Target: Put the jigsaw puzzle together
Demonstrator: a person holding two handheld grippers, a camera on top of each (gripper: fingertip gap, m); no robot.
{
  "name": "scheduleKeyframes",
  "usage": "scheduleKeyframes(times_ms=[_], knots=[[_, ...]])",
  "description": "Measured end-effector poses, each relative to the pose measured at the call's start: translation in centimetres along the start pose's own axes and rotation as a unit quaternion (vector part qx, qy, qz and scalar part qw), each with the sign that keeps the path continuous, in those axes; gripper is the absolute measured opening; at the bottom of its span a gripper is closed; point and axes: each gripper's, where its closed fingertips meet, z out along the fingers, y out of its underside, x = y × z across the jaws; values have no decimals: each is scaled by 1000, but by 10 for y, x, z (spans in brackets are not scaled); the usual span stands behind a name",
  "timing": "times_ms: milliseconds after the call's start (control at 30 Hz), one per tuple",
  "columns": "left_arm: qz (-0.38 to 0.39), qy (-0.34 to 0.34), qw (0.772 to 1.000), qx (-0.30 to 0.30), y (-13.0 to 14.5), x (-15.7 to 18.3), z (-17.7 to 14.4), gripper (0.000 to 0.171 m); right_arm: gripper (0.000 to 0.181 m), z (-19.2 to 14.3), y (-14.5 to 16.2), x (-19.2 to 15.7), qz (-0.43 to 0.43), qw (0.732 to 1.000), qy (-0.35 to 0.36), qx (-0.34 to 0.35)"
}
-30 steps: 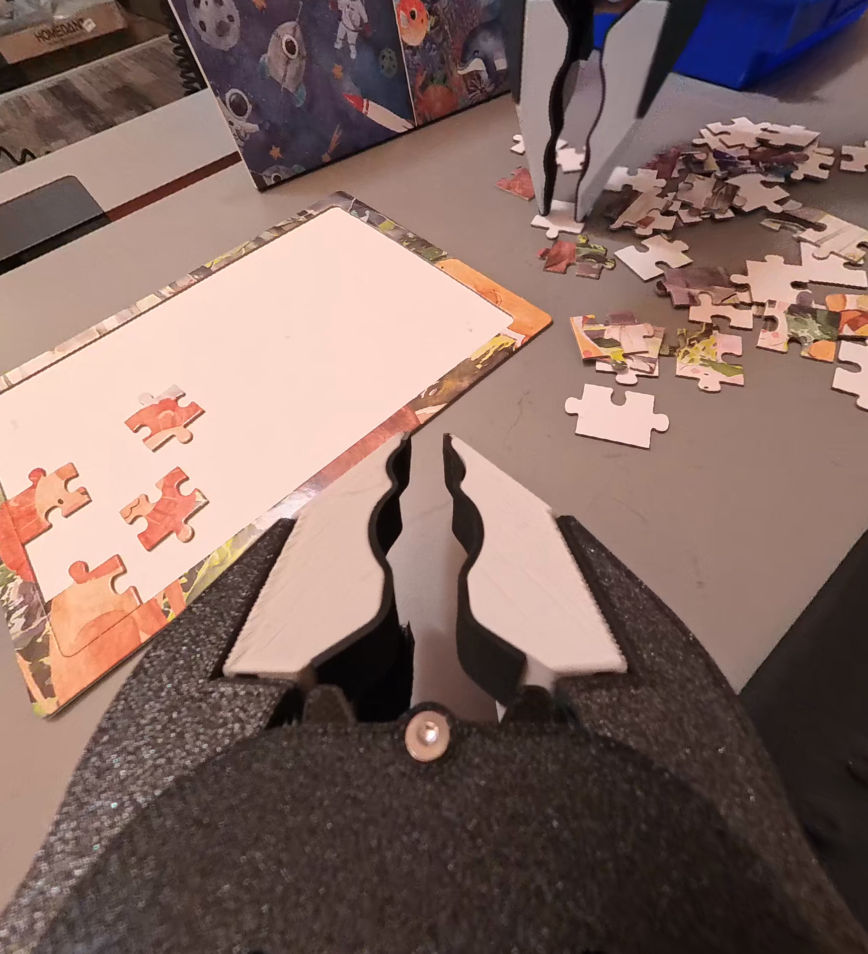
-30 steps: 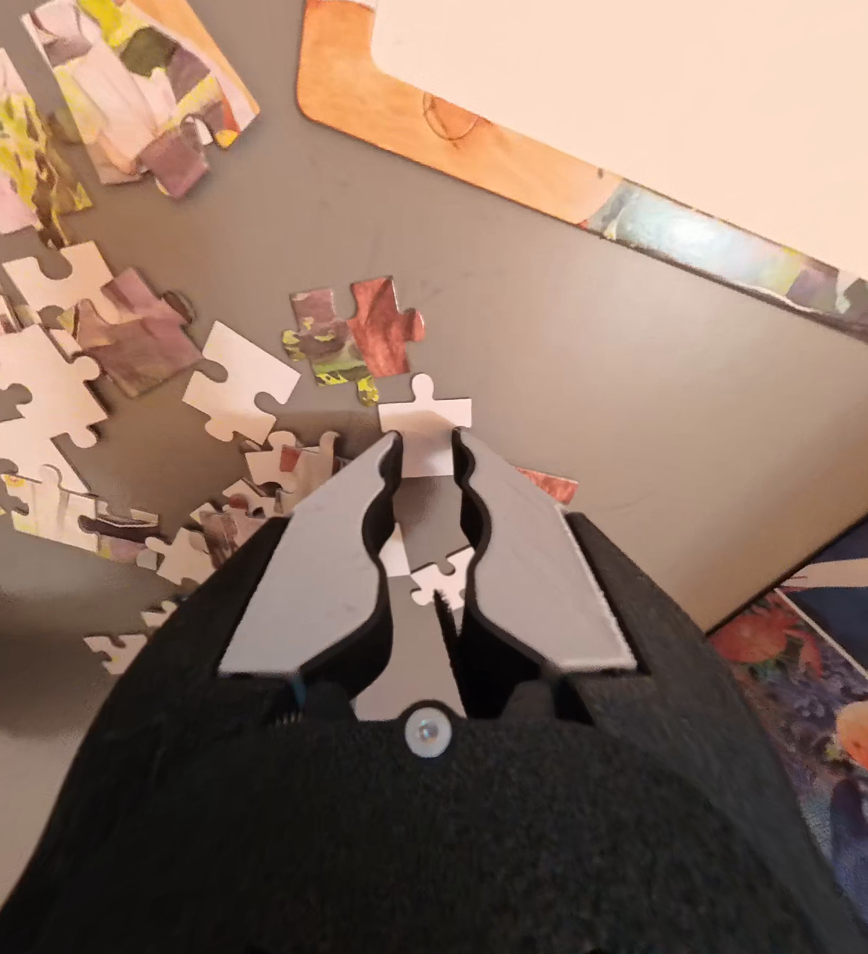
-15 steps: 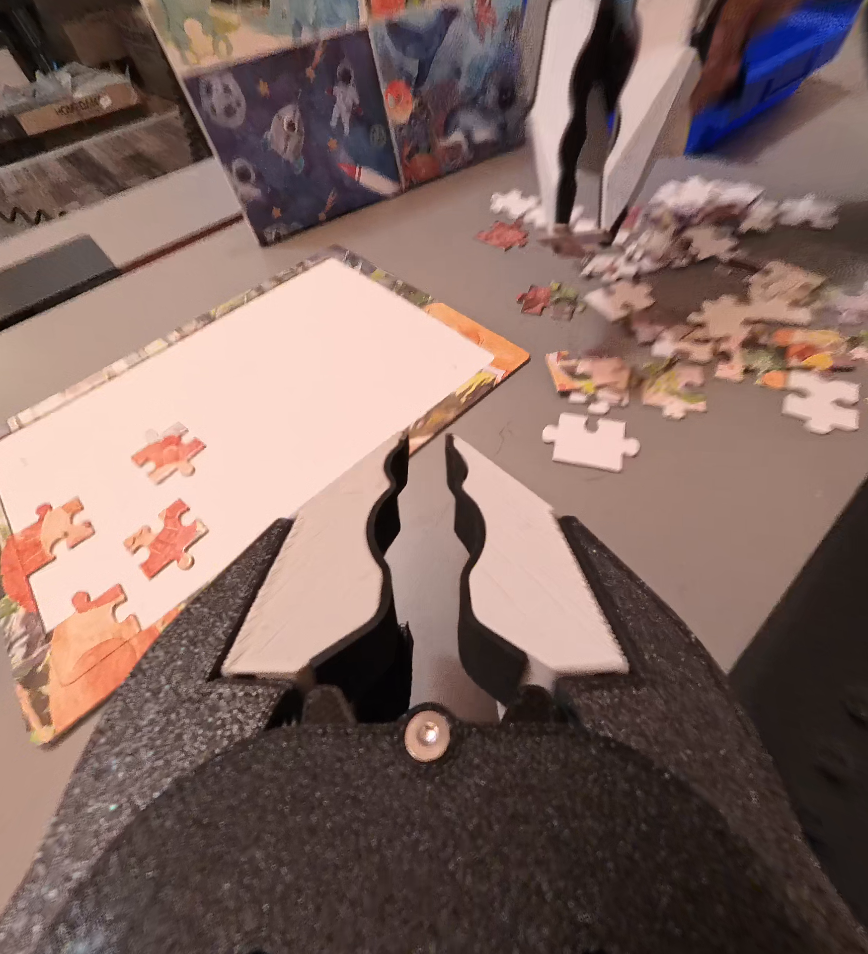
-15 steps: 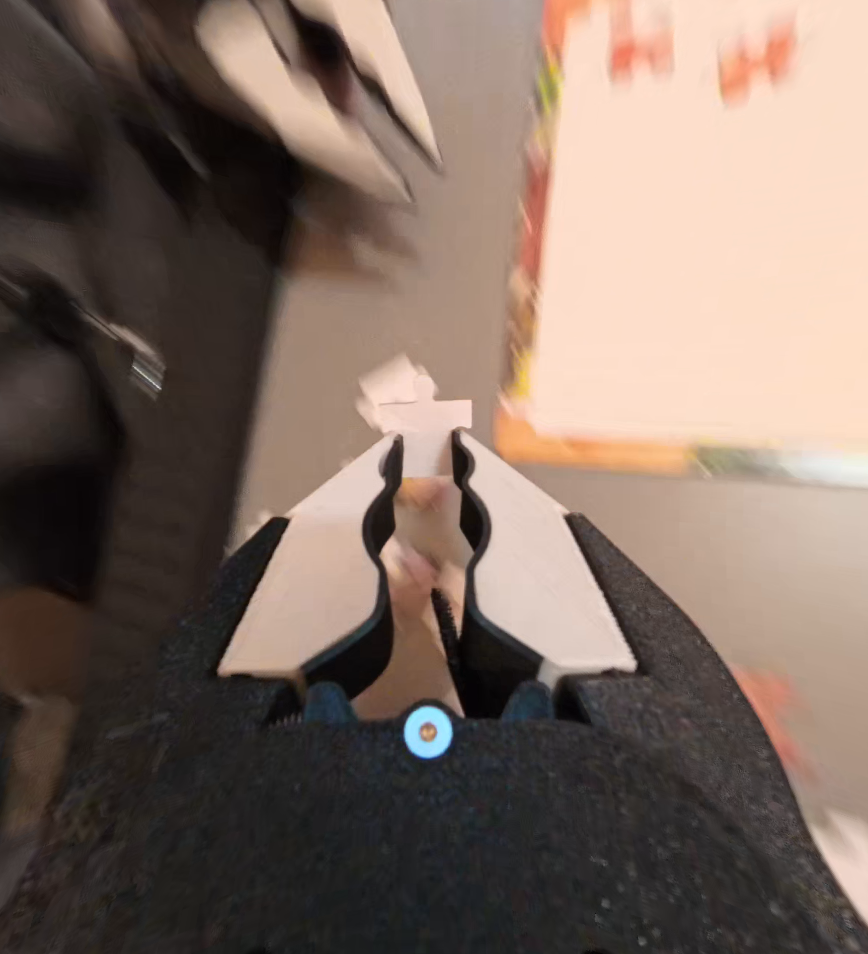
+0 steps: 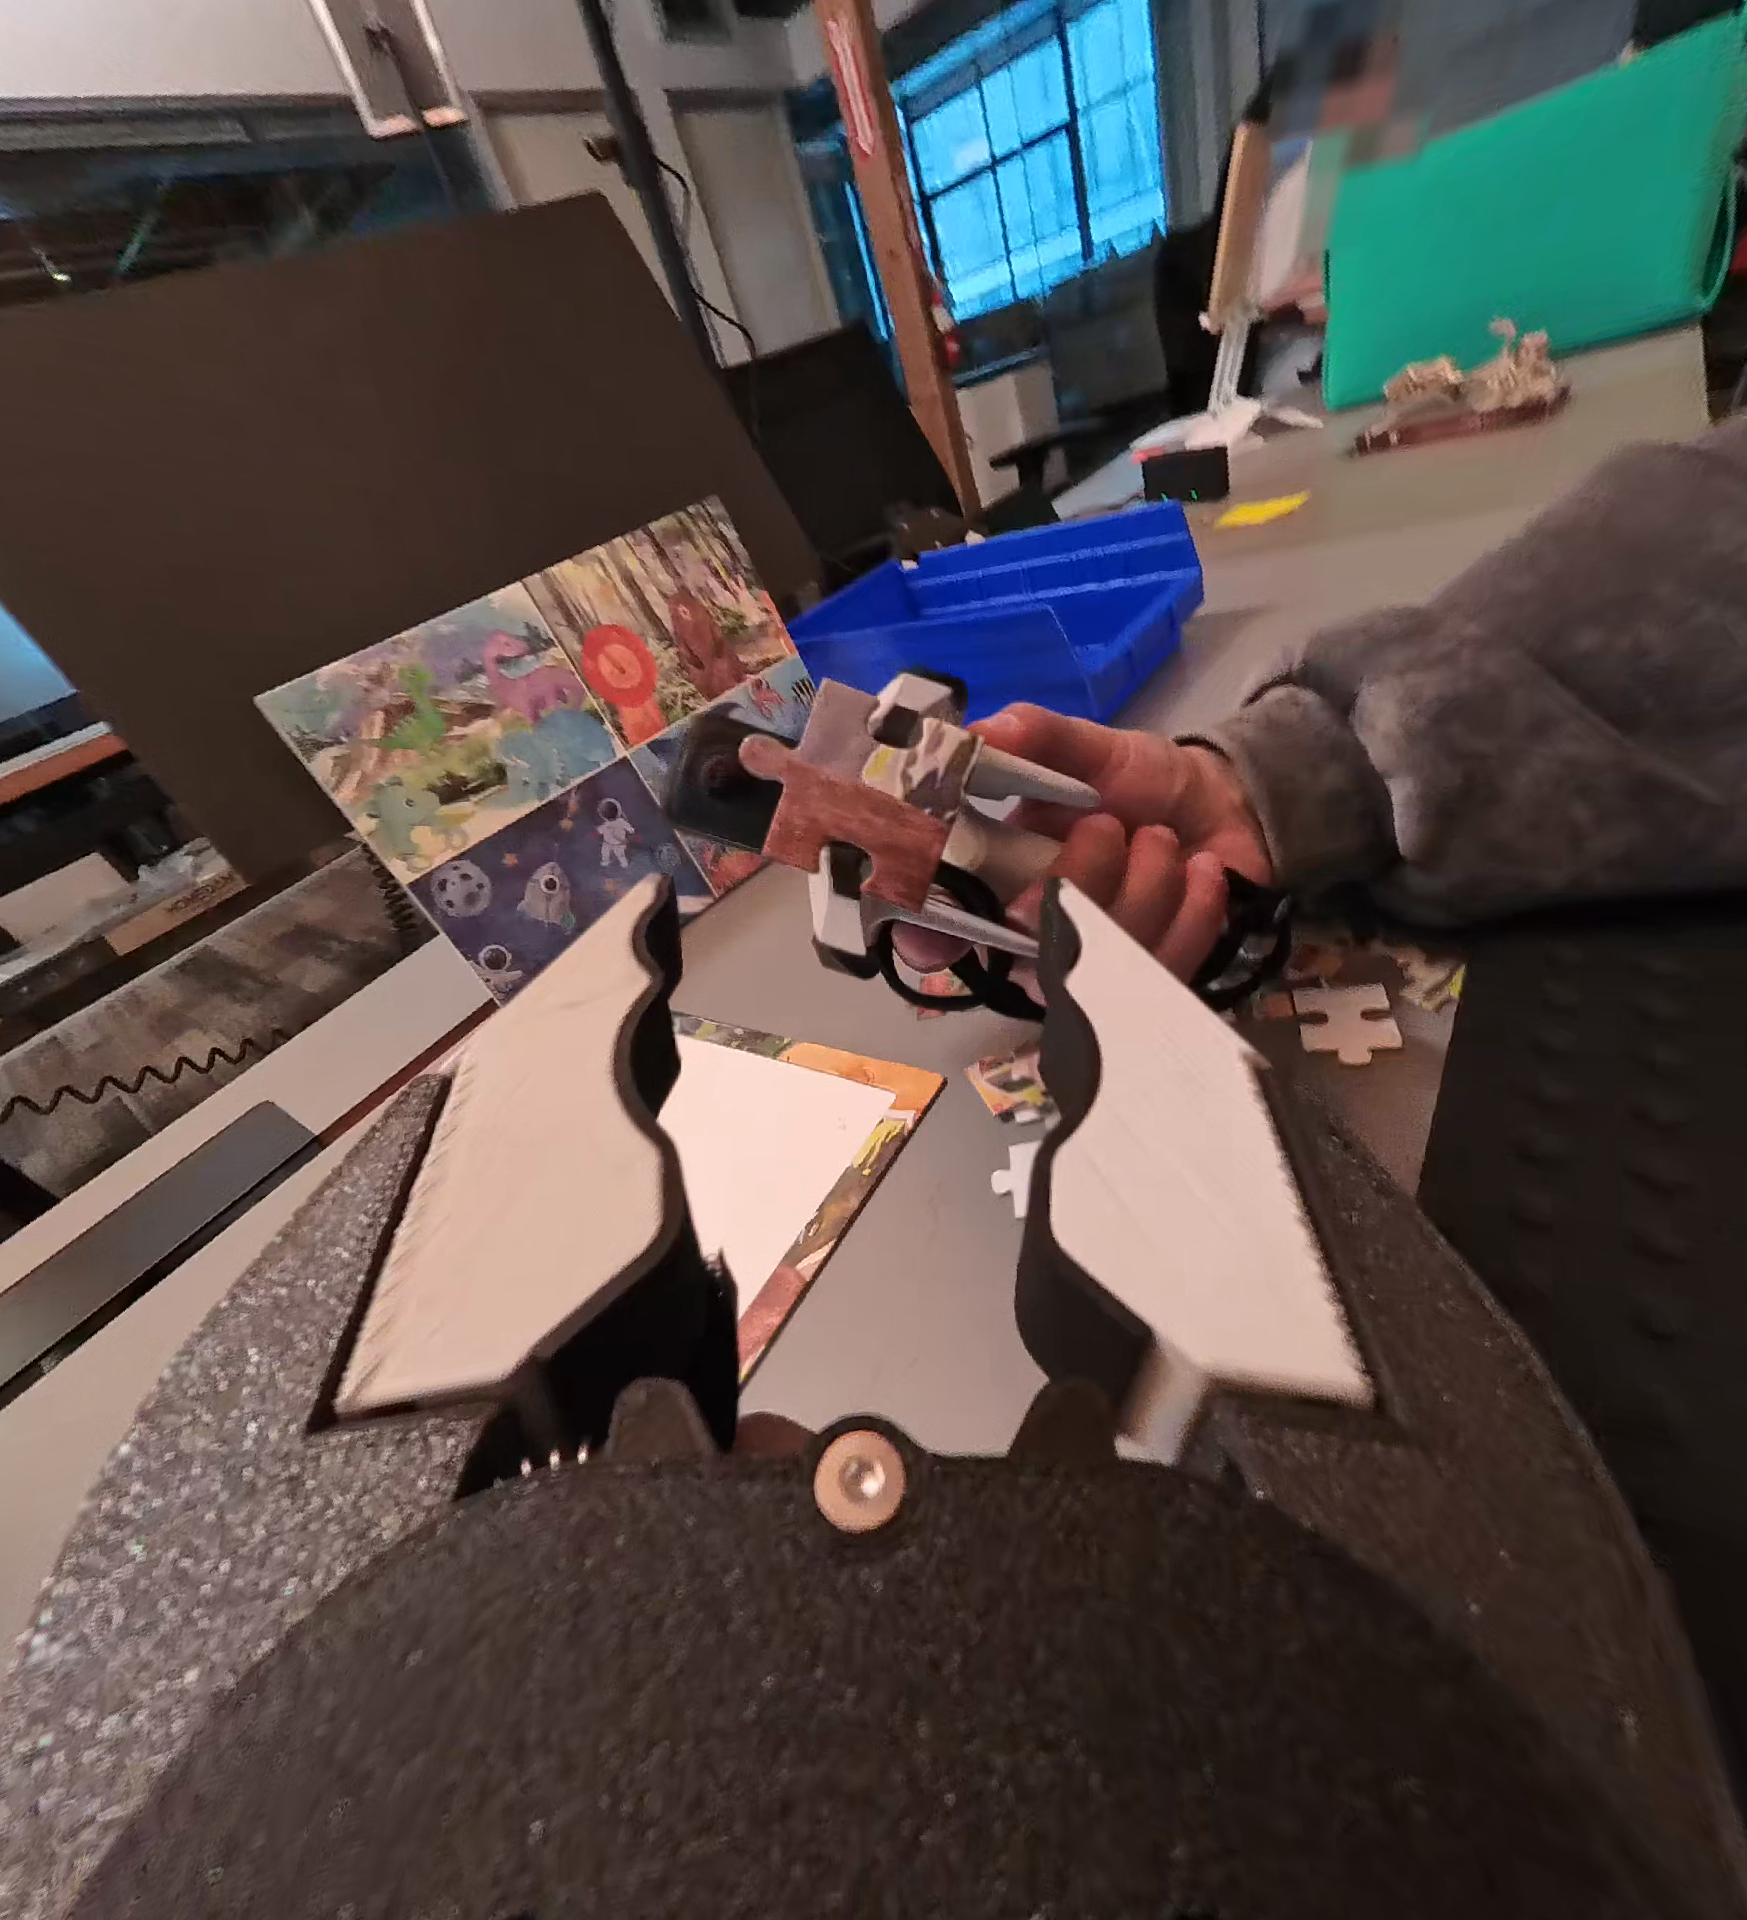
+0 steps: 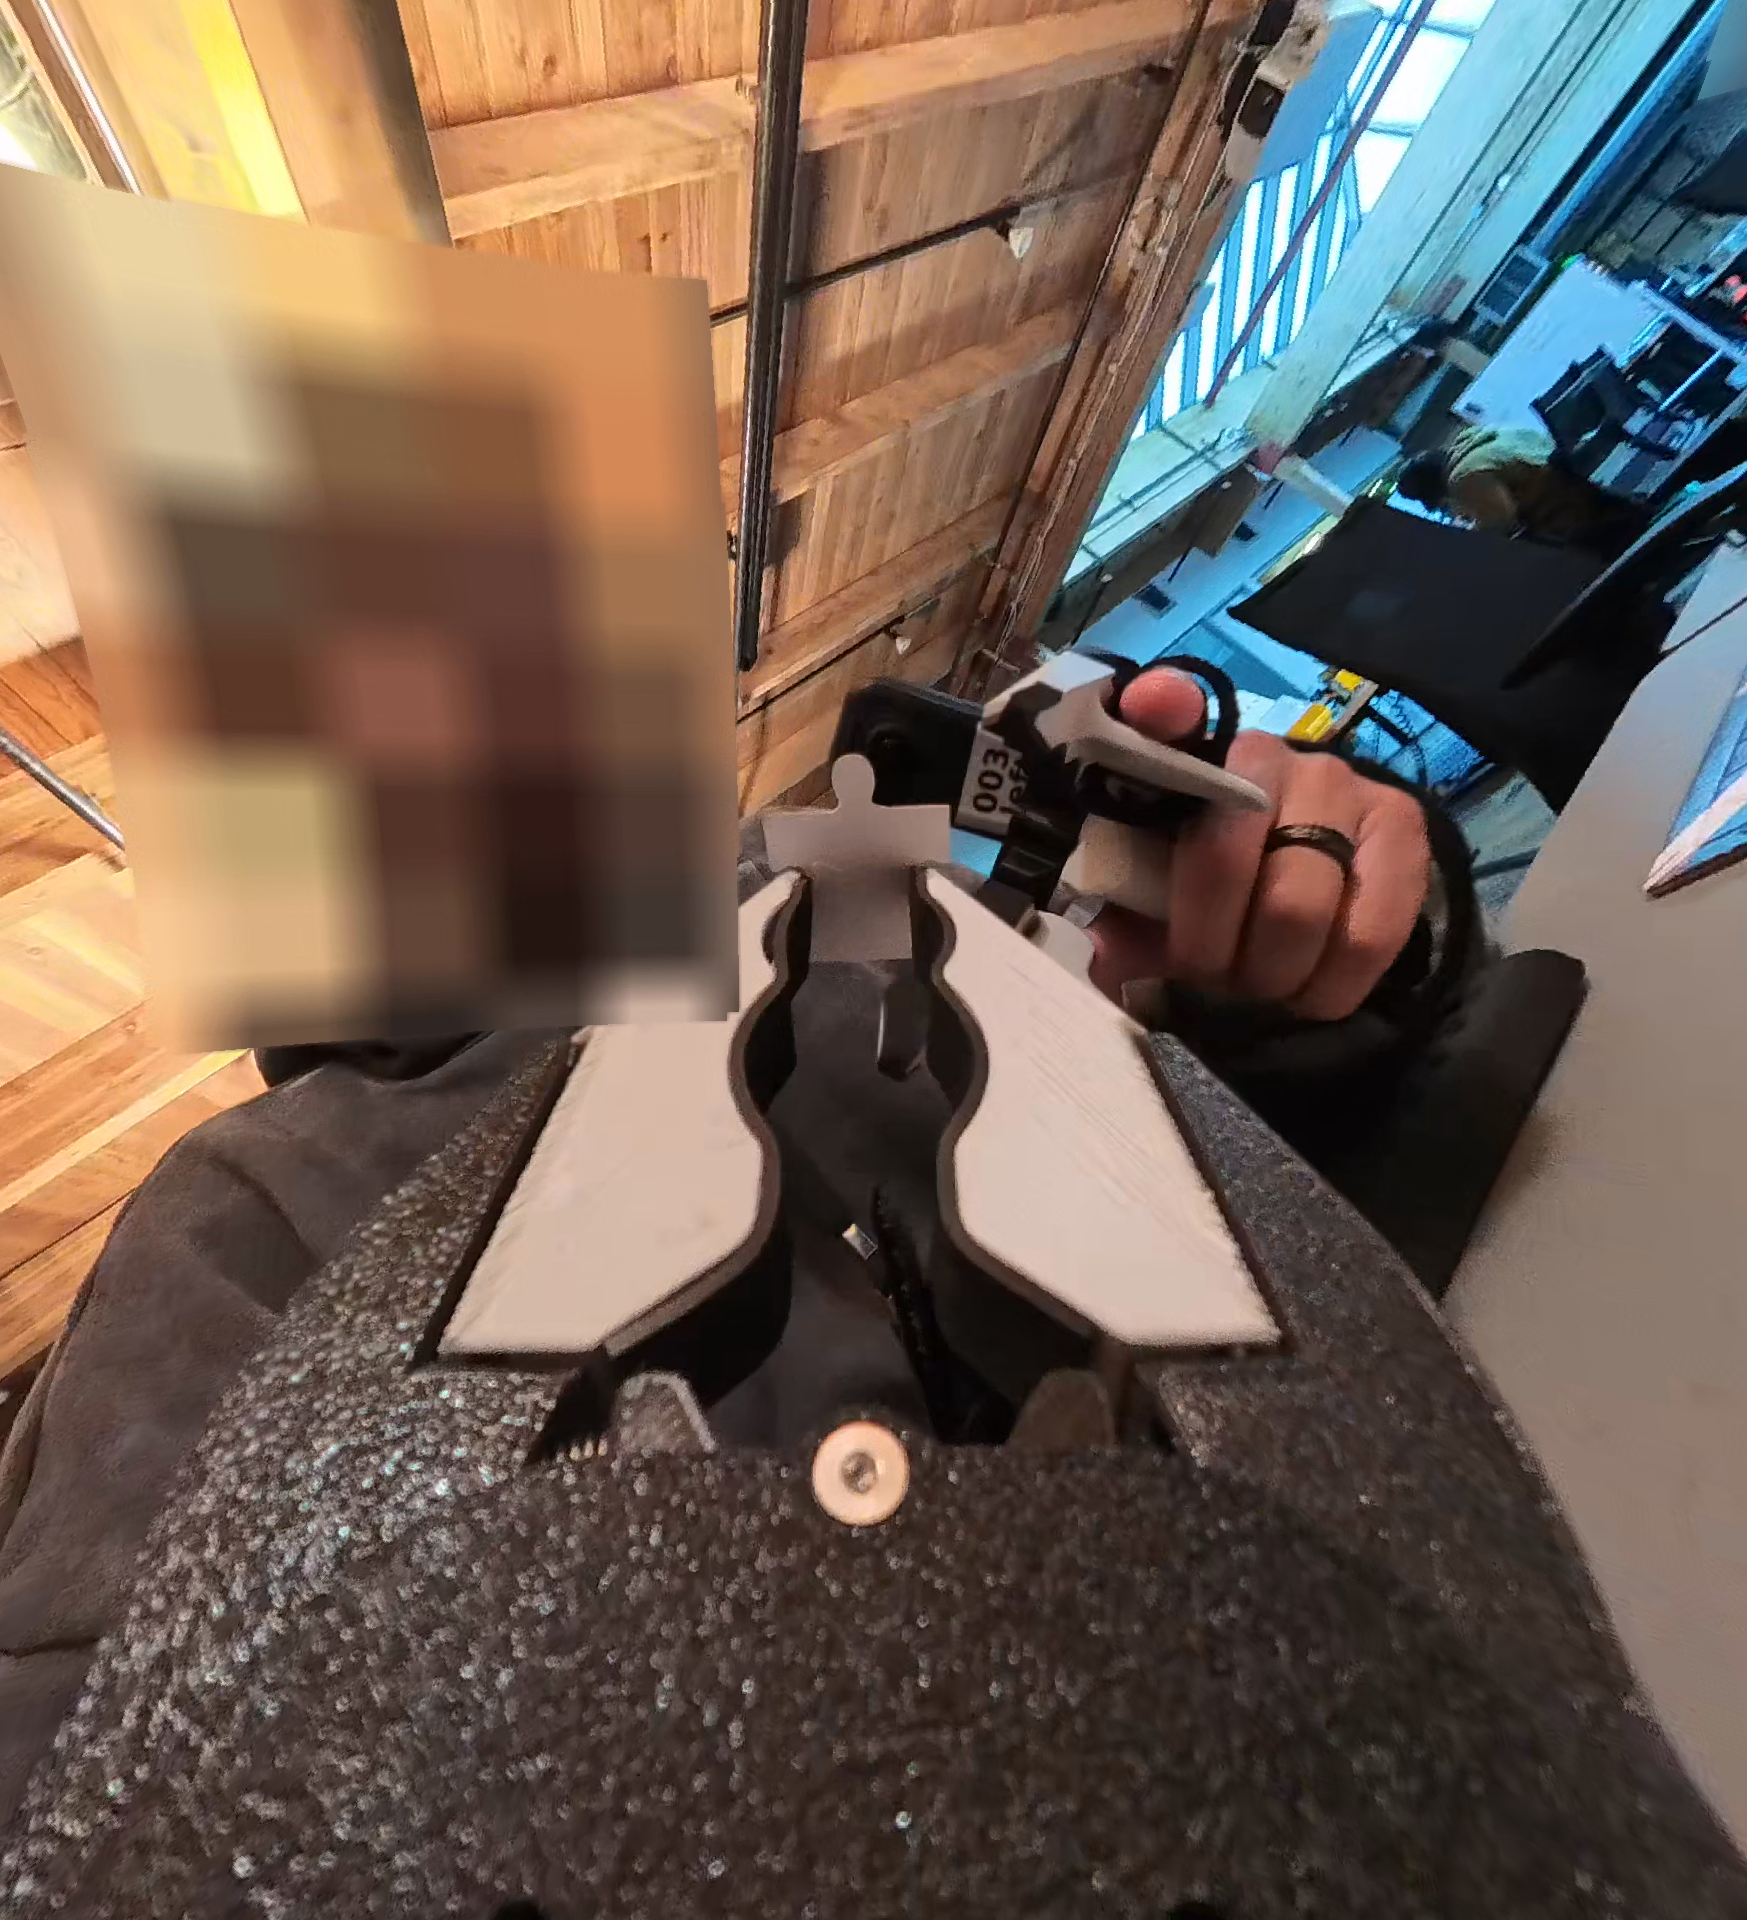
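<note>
The right gripper [image 6: 856,883] has left the loose pile and come up off the tabletop [image 5: 910,1320] with one puzzle piece [image 6: 853,847], and both grippers are now raised and turned toward each other in the air. A second ago the left gripper [image 5: 853,925] was nearly closed above the puzzle tray [image 5: 781,1132]; now its fingers stand wide apart with nothing between them. Judging by that, the piece is being looked over, or readied for a hand-over, before it goes to the tray.

In the right wrist view the fingers are drawn in close, pinching the lower edge of the piece at their tips. Its pale back faces this camera, and its knob sticks up past the fingertips. In the left wrist view the same piece [image 5: 853,821] shows its printed brown face, held beyond and above the gap between the left fingers and touching neither. The hand [image 5: 1118,831] working the right gripper is just behind it.

Below the left fingers lies a corner of the tray, its white field bare there. To the right of the right-hand finger a few loose pieces [image 5: 1352,1023] lie on the tabletop. Ahead stand the picture box [image 5: 536,748] and a blue bin [image 5: 1014,623].
</note>
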Motion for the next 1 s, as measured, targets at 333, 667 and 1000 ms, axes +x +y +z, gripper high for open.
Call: scheduleKeyframes(times_ms=[333,667,1000], knots=[[32,3,999,-20,13,6,4,35,21,-10,11,16,-8,996,89,-15],[33,-16,972,-234,119,-20,-1,35,24,-116,-18,4,-202,870,449,11],[41,75,938,-336,159,-48,71,35,21,-188,-49,-13,-262,746,604,102]])
